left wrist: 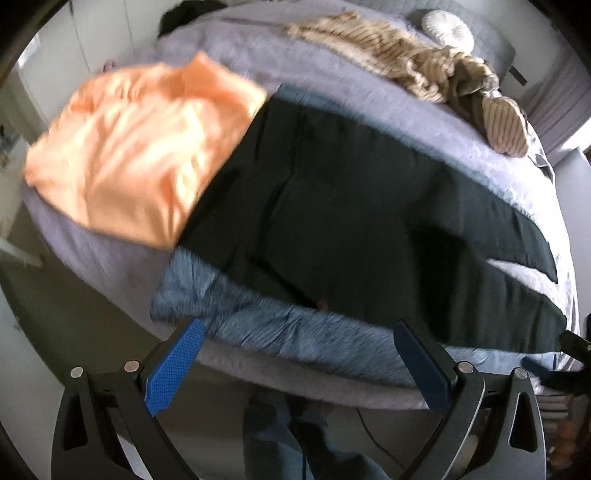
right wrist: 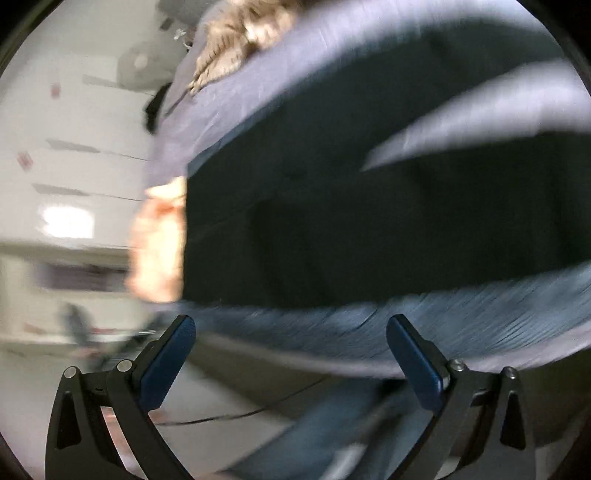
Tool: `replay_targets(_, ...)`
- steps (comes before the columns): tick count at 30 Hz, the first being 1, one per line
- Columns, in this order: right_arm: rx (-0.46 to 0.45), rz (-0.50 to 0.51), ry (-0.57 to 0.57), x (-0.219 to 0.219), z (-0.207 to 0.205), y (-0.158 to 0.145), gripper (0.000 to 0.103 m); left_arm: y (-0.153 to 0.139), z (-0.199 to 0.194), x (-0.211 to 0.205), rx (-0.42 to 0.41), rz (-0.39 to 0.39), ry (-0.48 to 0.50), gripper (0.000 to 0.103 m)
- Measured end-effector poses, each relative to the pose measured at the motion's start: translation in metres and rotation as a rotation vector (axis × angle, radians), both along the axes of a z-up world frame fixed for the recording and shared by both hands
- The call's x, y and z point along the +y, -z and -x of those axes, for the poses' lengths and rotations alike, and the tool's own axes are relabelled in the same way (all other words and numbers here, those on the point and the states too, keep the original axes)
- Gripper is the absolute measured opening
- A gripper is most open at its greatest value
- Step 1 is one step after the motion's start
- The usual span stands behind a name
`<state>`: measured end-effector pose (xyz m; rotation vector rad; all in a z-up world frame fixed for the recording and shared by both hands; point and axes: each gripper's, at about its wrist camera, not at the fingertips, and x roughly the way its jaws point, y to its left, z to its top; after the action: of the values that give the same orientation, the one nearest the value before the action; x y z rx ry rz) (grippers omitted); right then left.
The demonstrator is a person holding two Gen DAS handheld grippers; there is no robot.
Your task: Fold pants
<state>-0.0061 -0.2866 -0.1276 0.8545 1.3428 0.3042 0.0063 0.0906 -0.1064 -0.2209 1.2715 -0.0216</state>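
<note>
Dark pants (left wrist: 351, 206) lie spread flat across the bed, waist toward the left and the two legs splitting at the right. They rest on a blue-grey garment (left wrist: 280, 325) at the near edge. My left gripper (left wrist: 299, 332) is open and empty, hovering just off the bed's near edge over the blue-grey garment. In the blurred right wrist view the pants (right wrist: 369, 221) fill the middle, and my right gripper (right wrist: 291, 328) is open and empty at the near edge of the blue-grey garment (right wrist: 406, 317).
An orange garment (left wrist: 140, 147) lies left of the pants, partly under the waist. A beige knitted throw (left wrist: 406, 62) and a white round cushion (left wrist: 447, 27) lie at the far side of the lilac bedspread (left wrist: 332, 74). The person's jeans-clad legs (left wrist: 288, 435) stand below.
</note>
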Motion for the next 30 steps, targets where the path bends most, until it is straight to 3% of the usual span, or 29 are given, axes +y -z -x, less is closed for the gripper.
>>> replay_targets(1,0.039,-0.086,0.011,-0.003,0.008,0.019,0.103,0.009,0.004,0.004,0.017,0.024,-0.006,0.103)
replay_targets(3,0.08,-0.144,0.014,-0.003,0.021,0.043,0.103,0.031,0.011,0.012,0.062,0.083,-0.023,0.103)
replay_targets(9,0.152,-0.201,0.074,-0.001,0.042,0.098,0.103,0.075,0.003,0.023,0.106,0.253,-0.092,0.103)
replay_targets(13,0.113,-0.25,0.12,-0.002,0.025,0.099,0.102,0.077,-0.013,0.025,0.081,0.344,-0.145,0.103)
replay_targets(17,0.004,-0.297,0.145,-0.009,0.015,0.072,0.101,0.067,-0.022,0.018,0.045,0.355,-0.121,0.087)
replay_targets(19,0.022,-0.298,0.16,-0.011,0.016,0.076,0.09,0.071,-0.026,0.014,0.072,0.342,-0.107,0.067)
replay_targets(21,0.084,-0.279,0.182,-0.013,0.019,0.091,0.049,0.077,-0.028,0.012,0.098,0.344,-0.094,0.039)
replay_targets(22,0.119,-0.286,0.197,-0.014,0.02,0.099,0.037,0.08,-0.029,0.01,0.109,0.35,-0.093,0.035)
replay_targets(23,0.141,-0.284,0.212,-0.015,0.023,0.104,0.014,0.077,-0.028,0.01,0.11,0.35,-0.094,0.031)
replay_targets(25,0.125,-0.261,0.219,-0.017,0.025,0.099,0.011,0.066,-0.028,0.009,0.093,0.331,-0.083,0.024)
replay_targets(30,-0.031,-0.161,0.132,-0.021,0.002,0.048,0.01,0.016,-0.045,0.011,0.005,0.332,-0.043,0.024)
